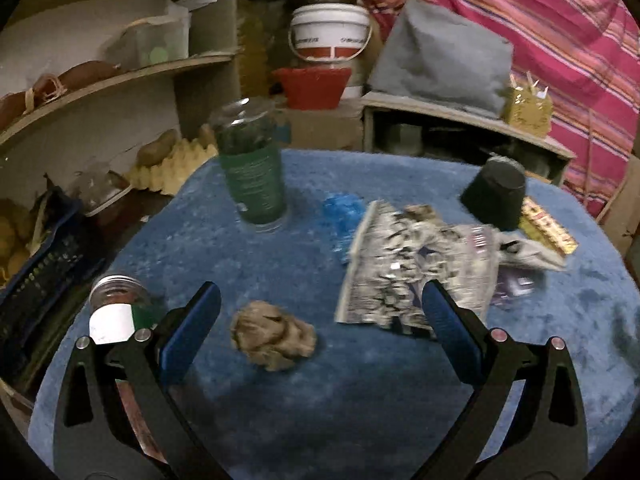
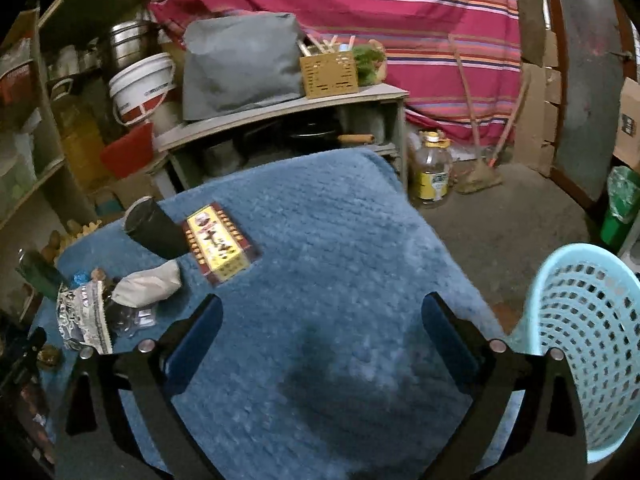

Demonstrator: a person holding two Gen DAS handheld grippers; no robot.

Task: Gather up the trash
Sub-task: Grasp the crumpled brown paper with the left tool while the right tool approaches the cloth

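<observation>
1. The left tongs (image 1: 320,312) hang wide open over the blue fleecy cover of the table (image 1: 360,400), with nothing between the blue pads.
2. Just ahead of them, between the two fingers, lies a crumpled brown paper ball (image 1: 274,340).
3. By the right finger sits a crumpled silver foil wrapper (image 1: 404,268) printed in black; the print is too blurred to read.
4. Beyond the wrapper are a scrunched blue plastic scrap (image 1: 342,216), a grey-white wad of paper (image 1: 532,254) and a clear plastic piece (image 1: 516,286) with a dark label I cannot make out.
5. A tall glass jar (image 1: 254,168) with a green label stands upright farther back; its small white lettering is unreadable.
6. A small jar with a metal lid (image 1: 116,308) stands beside the left finger, bearing a white label with no writing I can read.
7. A black cup (image 1: 496,194) lies tipped against a flat yellow and red box (image 2: 220,244); the box carries dark characters on yellow that I cannot decipher.
8. The right tongs (image 2: 322,332) are spread fully apart over a bare stretch of the table, holding nothing.
9. A light blue perforated basket (image 2: 580,344) sits at the table's edge, just to their right.
10. On the floor stands a bottle with a yellow label (image 2: 432,172), text illegible; a white bucket (image 1: 330,32) shows a band of lettering too blurred to read.
</observation>
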